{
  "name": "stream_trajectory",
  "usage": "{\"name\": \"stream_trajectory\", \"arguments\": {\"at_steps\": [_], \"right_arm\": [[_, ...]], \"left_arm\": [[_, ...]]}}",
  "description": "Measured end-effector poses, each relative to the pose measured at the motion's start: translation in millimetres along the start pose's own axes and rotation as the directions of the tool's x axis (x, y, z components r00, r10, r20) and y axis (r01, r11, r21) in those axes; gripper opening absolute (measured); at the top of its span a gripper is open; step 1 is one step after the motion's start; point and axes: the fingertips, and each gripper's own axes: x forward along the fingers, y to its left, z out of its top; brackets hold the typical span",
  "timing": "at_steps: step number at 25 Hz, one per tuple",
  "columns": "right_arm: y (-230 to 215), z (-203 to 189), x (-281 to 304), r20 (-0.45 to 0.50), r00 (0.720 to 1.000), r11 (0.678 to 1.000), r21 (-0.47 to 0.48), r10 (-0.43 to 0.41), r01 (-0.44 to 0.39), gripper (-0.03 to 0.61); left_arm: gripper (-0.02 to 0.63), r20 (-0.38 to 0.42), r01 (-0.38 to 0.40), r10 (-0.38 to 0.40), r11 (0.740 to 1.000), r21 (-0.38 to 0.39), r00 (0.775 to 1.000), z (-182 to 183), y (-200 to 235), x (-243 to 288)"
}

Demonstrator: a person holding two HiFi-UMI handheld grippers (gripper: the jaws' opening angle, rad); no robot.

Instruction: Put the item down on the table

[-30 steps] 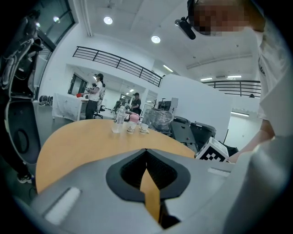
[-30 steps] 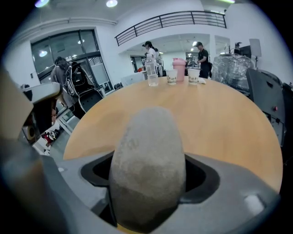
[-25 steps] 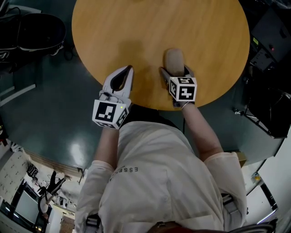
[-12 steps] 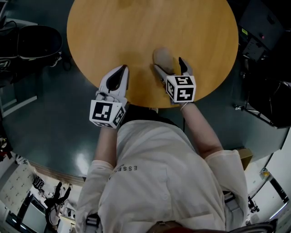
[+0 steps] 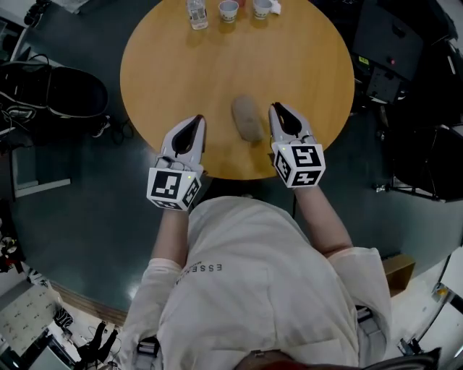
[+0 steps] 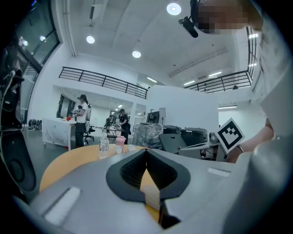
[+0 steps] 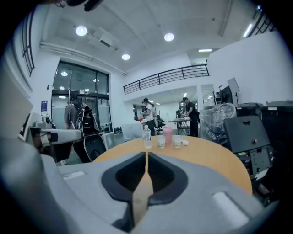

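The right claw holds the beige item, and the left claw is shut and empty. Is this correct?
No. The right claw holds nothing: its jaws are closing empty, per the right gripper view. The item lies on the table beside it. The left claw is shut and empty.

table [image 5: 304,65]: round, wood | near edge: tan item [image 5: 247,119] | far edge: bottle [image 5: 196,14], cups [image 5: 228,10]

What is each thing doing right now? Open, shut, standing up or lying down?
Left tool: shut, empty.
Right tool: jaws closing, nothing between them.
Tan item: lying on the table, touched by neither tool.
Bottle: standing upright.
Pink cup: standing upright.
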Motion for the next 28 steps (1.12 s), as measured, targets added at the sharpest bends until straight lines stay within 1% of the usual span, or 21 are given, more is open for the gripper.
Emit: {"name": "stream_trajectory", "arguments": {"at_steps": [1, 5, 9, 15, 18, 22, 28], "right_arm": [[0, 6, -11, 0.016, 1.0, 1.0, 0.001, 0.002, -0.002, -0.008], [5, 18, -52, 0.048, 0.999, 1.0, 0.007, 0.02, -0.021, -0.008], [9, 22, -91, 0.089, 0.995, 0.999, -0.028, 0.039, -0.036, -0.008], [18, -3, -131, 0.071, 0.996, 0.998, -0.024, 0.056, -0.055, -0.008], [26, -14, -154, 0.068, 0.995, 0.997, -0.031, 0.07, -0.068, -0.008], [36, -17, -182, 0.085, 0.994, 0.998, 0.003, 0.067, -0.068, -0.008], [68, -27, -226, 0.091, 0.995, 0.999, -0.013, 0.051, -0.05, -0.008]], "left_arm": [[0.015, 0.006, 0.004, -0.005, 1.0, 0.008, 1.0, 4, -7, -3], [0.015, 0.026, 0.01, -0.01, 0.999, 0.034, 1.0, 16, -36, -24], [0.015, 0.048, 0.0, -0.003, 0.998, 0.066, 0.999, 27, -65, -48], [0.015, 0.033, -0.005, 0.003, 0.998, 0.061, 0.999, 11, -92, -78], [0.015, 0.032, 0.004, -0.006, 0.998, 0.064, 0.999, 6, -108, -95], [0.015, 0.033, 0.024, -0.026, 0.998, 0.058, 0.999, 0, -125, -118], [0.015, 0.051, 0.028, -0.031, 0.998, 0.051, 0.998, -6, -141, -171]]}}
